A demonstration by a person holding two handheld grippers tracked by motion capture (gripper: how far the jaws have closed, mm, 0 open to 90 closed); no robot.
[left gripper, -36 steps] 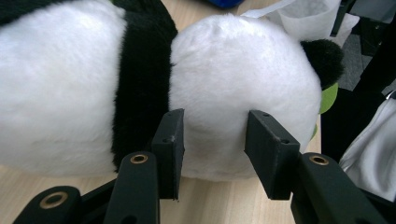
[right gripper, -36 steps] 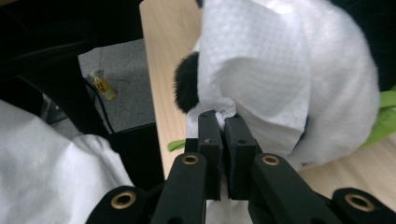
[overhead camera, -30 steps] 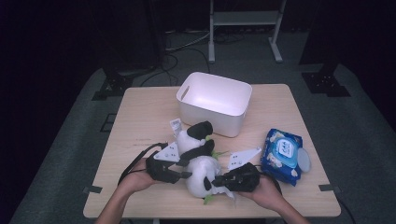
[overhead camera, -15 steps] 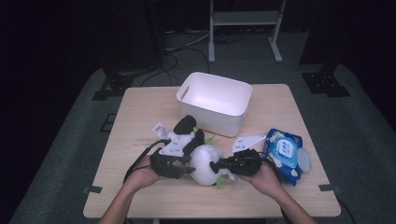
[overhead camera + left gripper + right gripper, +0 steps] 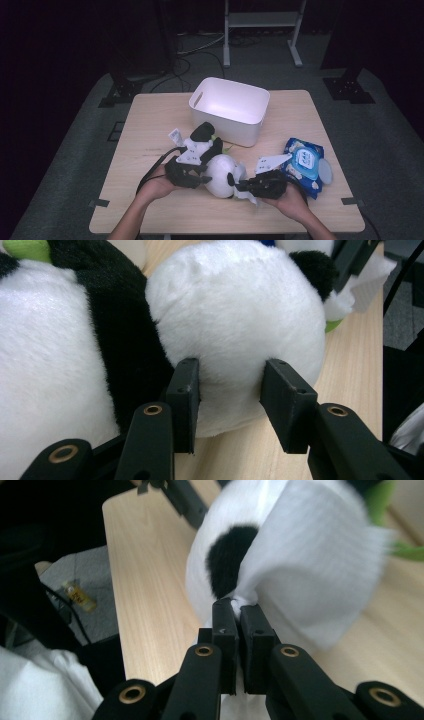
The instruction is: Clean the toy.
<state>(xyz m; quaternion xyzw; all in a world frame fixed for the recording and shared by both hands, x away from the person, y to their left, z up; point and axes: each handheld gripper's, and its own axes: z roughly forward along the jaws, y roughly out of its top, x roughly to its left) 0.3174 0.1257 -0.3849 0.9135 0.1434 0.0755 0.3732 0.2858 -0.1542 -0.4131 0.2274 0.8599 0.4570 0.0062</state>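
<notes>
A black-and-white panda plush (image 5: 220, 172) lies on the wooden table (image 5: 150, 125) near its front edge, with green leaf parts at its side. My left gripper (image 5: 200, 175) comes in from the left. Its pads press into the white round head (image 5: 235, 310), so the left gripper (image 5: 230, 390) is shut on the plush. From the right, my right gripper (image 5: 240, 186) is shut on a white wipe (image 5: 248, 196). In the right gripper view the wipe (image 5: 310, 565) drapes over the head beside a black patch (image 5: 227, 560), pinched in the right gripper (image 5: 239, 620).
A white plastic bin (image 5: 230, 107) stands just behind the plush at the table's middle. A blue pack of wet wipes (image 5: 304, 162) lies at the right, close to the right hand. Dark floor, cables and stand legs surround the table.
The plush and both grippers have shifted slightly away from the front edge, and the head has turned a little. Both grips have stayed as they were.
</notes>
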